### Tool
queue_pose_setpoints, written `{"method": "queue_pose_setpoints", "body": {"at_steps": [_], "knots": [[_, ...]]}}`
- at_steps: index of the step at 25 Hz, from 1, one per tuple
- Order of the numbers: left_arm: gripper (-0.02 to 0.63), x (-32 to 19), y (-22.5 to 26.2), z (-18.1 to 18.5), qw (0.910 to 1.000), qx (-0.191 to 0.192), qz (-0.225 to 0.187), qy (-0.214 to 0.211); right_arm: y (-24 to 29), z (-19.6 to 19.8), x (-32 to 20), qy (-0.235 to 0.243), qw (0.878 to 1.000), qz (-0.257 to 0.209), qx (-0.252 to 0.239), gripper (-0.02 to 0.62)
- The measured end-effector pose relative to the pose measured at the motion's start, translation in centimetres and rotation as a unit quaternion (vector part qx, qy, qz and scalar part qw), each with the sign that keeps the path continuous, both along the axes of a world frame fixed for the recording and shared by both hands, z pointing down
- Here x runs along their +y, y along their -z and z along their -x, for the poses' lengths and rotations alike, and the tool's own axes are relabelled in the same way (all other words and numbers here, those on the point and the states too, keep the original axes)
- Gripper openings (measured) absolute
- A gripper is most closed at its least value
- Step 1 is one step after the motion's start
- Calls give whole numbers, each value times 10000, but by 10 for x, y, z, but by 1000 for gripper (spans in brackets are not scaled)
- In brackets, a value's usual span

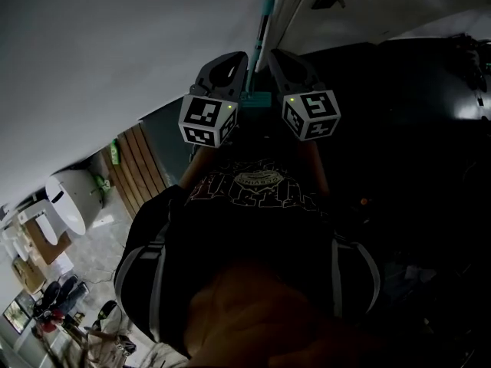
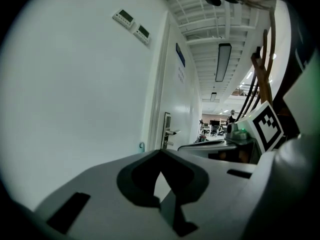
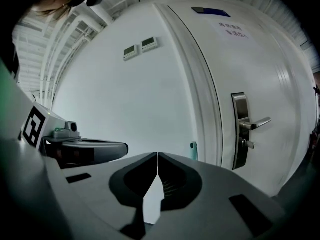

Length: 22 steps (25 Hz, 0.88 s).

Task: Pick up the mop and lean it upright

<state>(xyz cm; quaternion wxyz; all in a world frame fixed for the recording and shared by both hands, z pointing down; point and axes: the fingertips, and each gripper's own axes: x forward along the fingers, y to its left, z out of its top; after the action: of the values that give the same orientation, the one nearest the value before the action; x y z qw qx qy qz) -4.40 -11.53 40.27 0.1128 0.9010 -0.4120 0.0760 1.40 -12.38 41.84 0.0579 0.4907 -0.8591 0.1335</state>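
Grey left tool (image 2: 160, 151), right tool (image 3: 158, 154), black-white marker cubes (image 1: 207, 119); black printed shirt (image 1: 257, 188)

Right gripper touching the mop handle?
Apart. Right gripper view: the right gripper has its jaws shut on nothing; the mop handle shows its teal tip clear beyond them, beside the door frame.

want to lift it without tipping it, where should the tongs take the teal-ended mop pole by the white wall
Take the teal-ended mop pole on its dark shaft, below the teal tip. Come from the room side, right tongs across the pole: it is thin and straight, and the white wall seems to back it.
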Motion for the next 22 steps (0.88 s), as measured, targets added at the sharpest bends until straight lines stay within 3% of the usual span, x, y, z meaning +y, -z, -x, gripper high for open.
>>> {"method": "queue_pose_setpoints", "body": {"at_steps": [11,22], "knots": [[48,-31,-3,32,9996,31,-10,-269,-16,18,-52,-434,9989,112,135,20],[48,-54,-8,30,9998,60,100,152,-40,5,-86,-254,9988,330,252,20]]}}
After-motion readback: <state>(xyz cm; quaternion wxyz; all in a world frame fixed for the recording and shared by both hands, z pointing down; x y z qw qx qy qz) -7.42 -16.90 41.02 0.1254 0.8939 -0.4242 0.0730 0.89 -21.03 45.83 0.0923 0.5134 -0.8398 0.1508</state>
